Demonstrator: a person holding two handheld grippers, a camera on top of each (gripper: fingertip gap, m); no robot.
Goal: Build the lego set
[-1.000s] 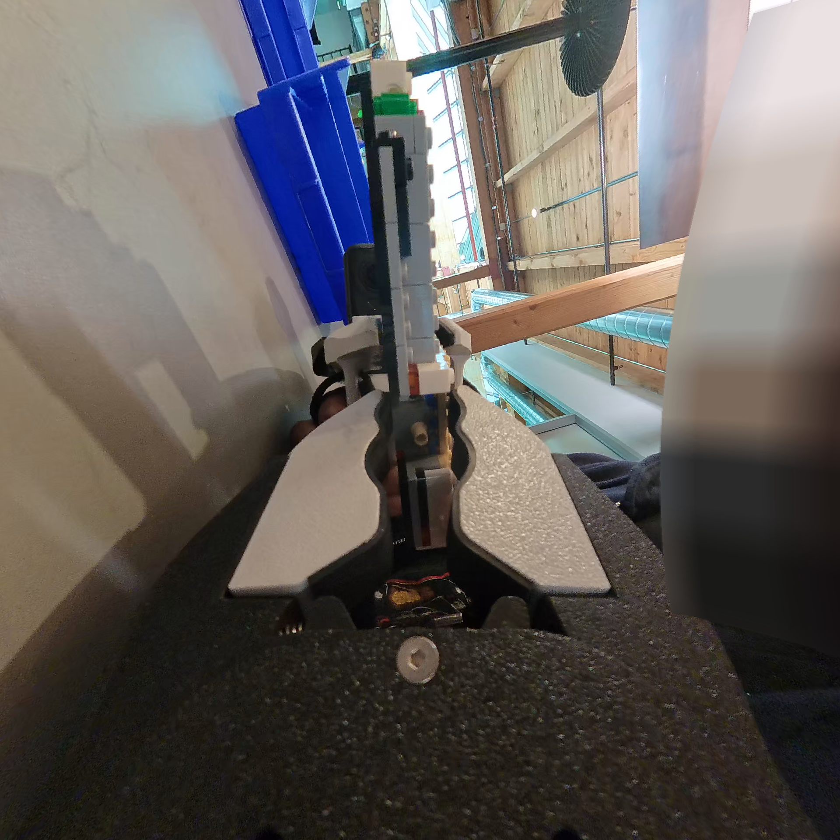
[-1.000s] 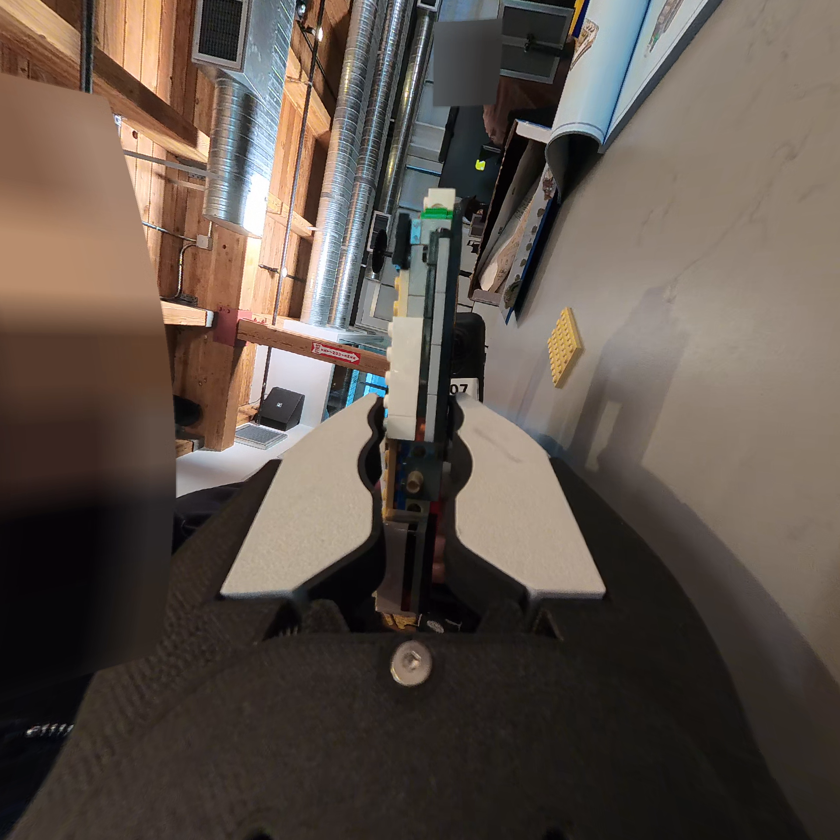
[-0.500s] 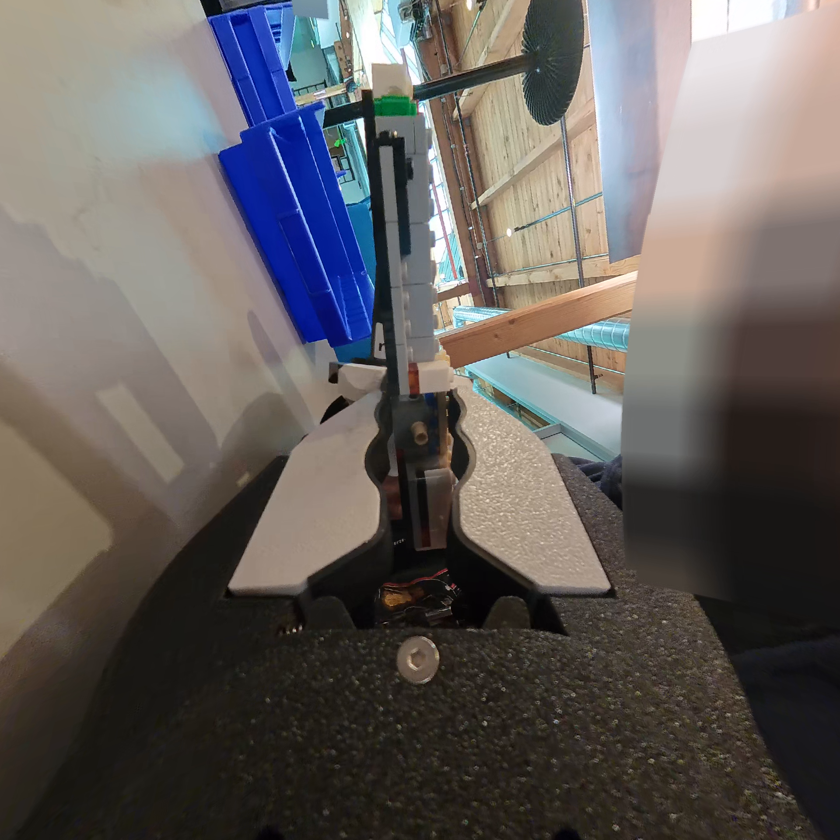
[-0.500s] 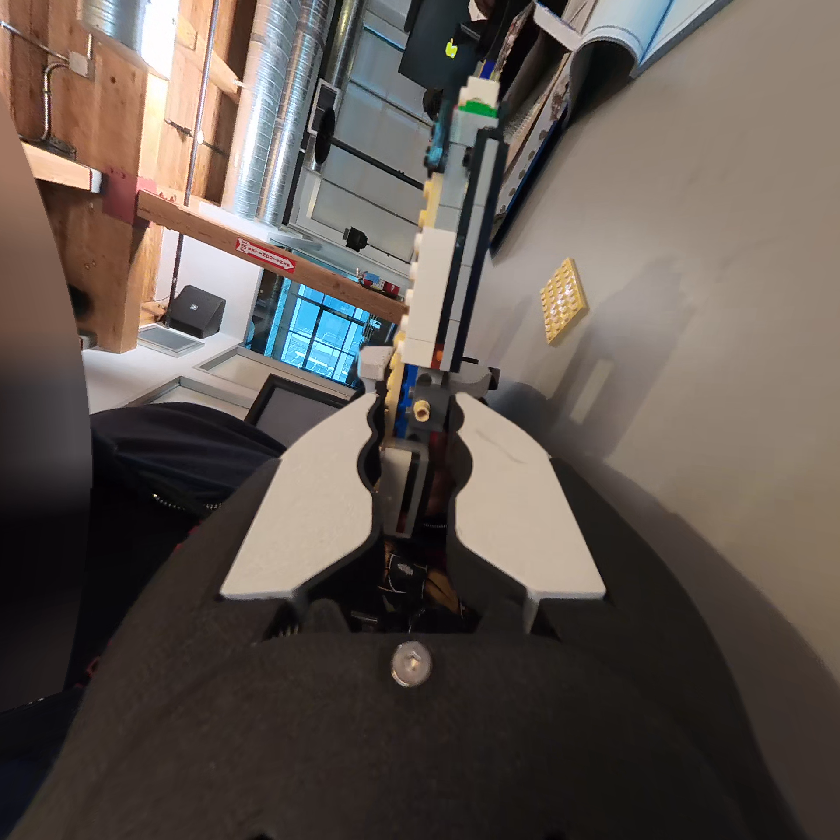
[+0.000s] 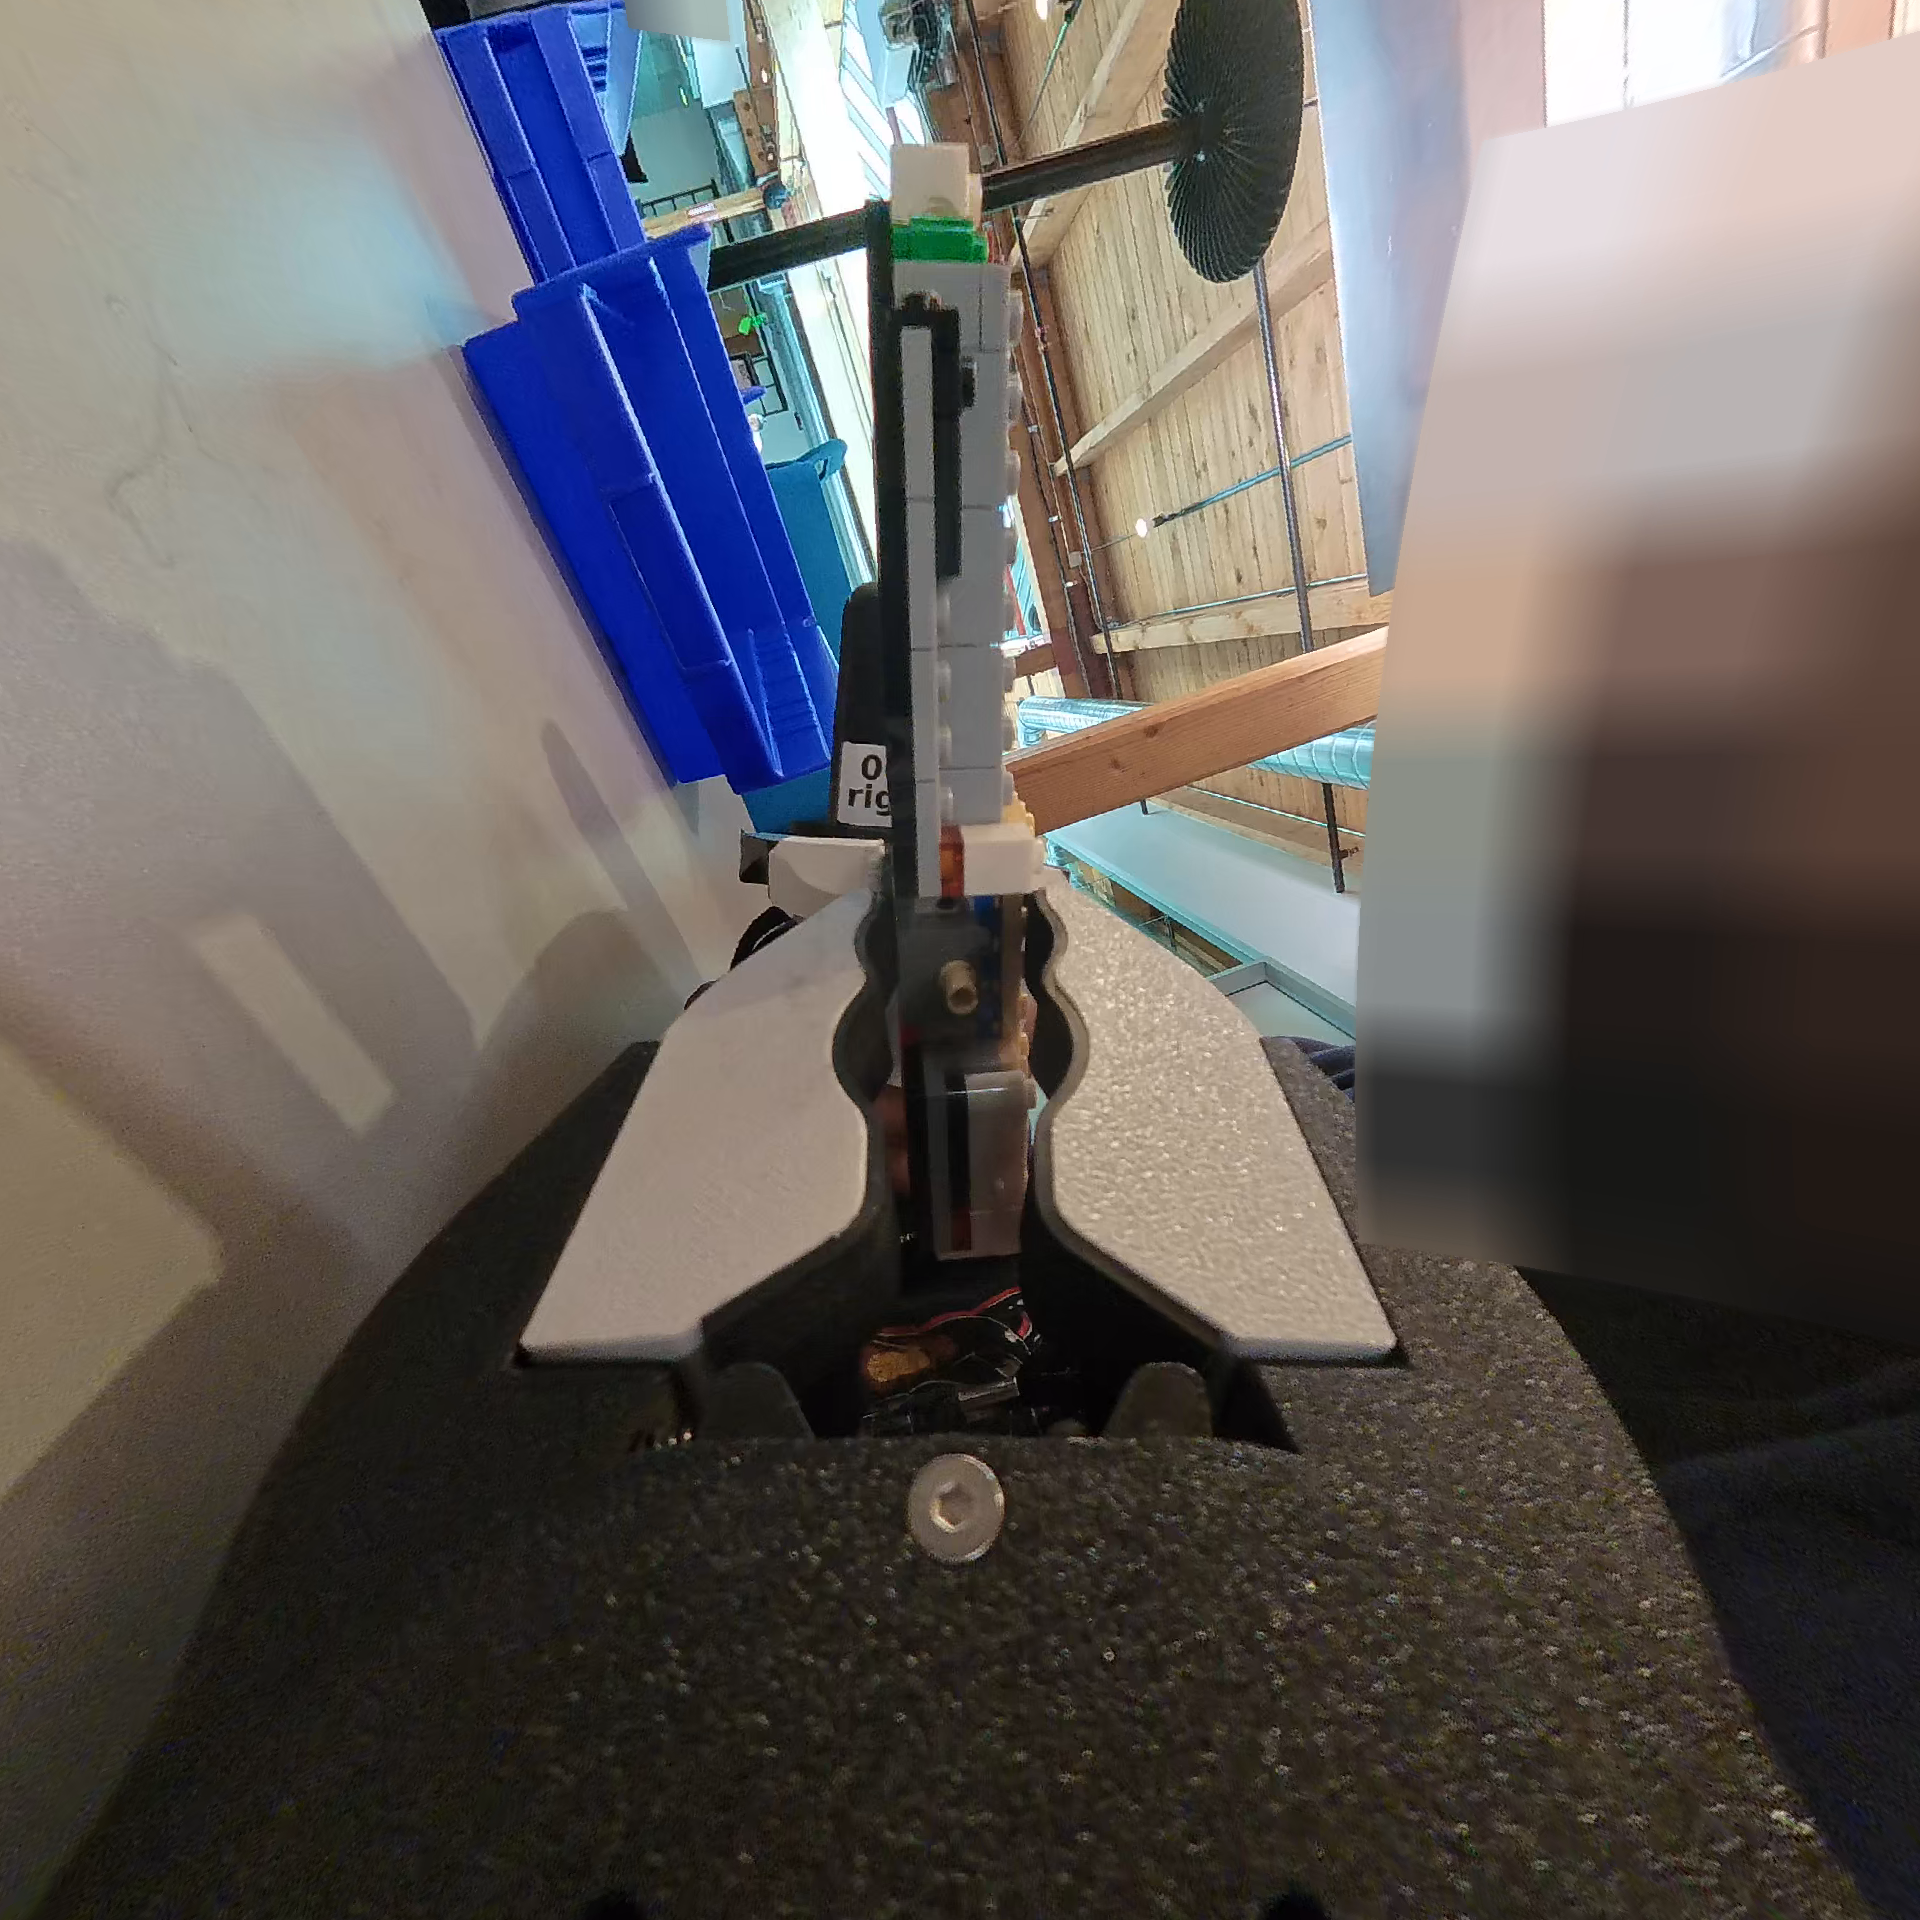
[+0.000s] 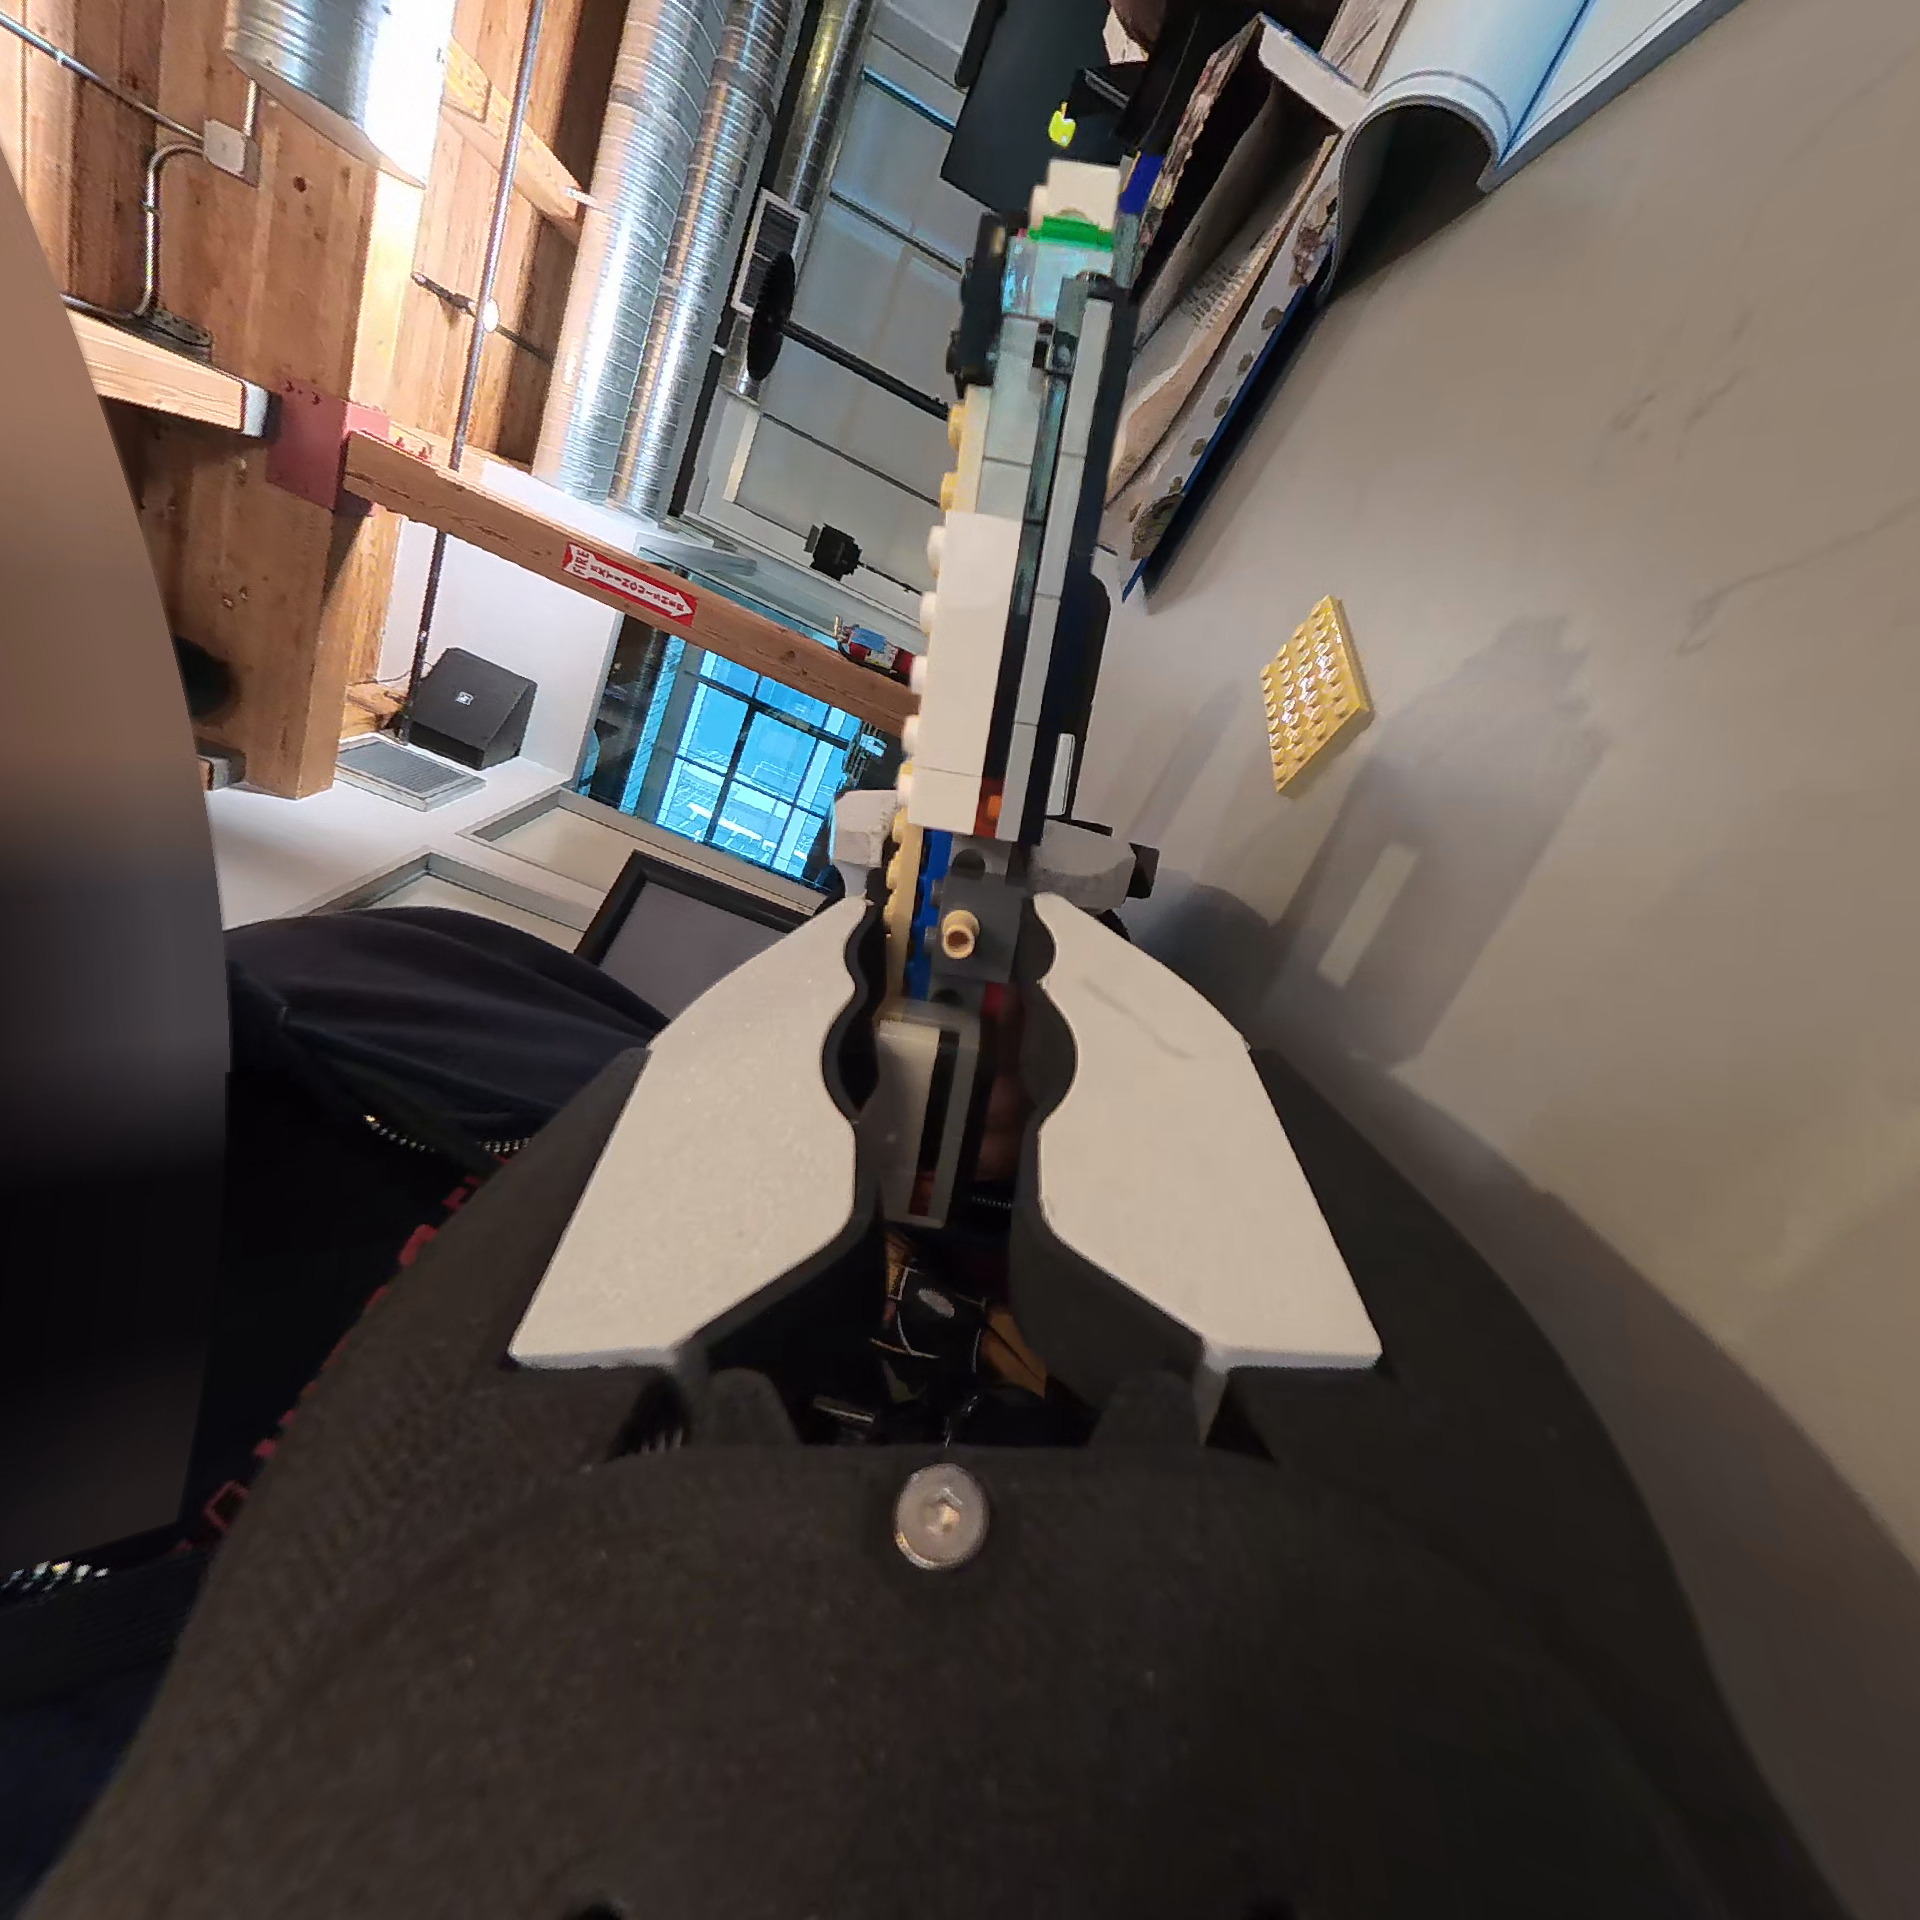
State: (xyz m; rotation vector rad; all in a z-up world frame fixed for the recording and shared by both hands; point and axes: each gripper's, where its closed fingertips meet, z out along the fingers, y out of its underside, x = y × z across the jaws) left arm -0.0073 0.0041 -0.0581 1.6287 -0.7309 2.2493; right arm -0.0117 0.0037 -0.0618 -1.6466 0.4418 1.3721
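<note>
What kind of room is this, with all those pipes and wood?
Probably a workshop or loft-style studio: bare wooden beams, shiny metal air ducts, and blue storage bins by a table where someone builds with toy bricks.

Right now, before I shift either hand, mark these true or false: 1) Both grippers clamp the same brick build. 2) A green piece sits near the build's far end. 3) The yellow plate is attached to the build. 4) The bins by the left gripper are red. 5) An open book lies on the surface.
1) True: the left gripper and right gripper both clamp the brick build.
2) True: a green piece sits under a white cap.
3) False: the yellow plate lies apart on the grey surface.
4) False: the bins are blue.
5) True: the open book.
</note>
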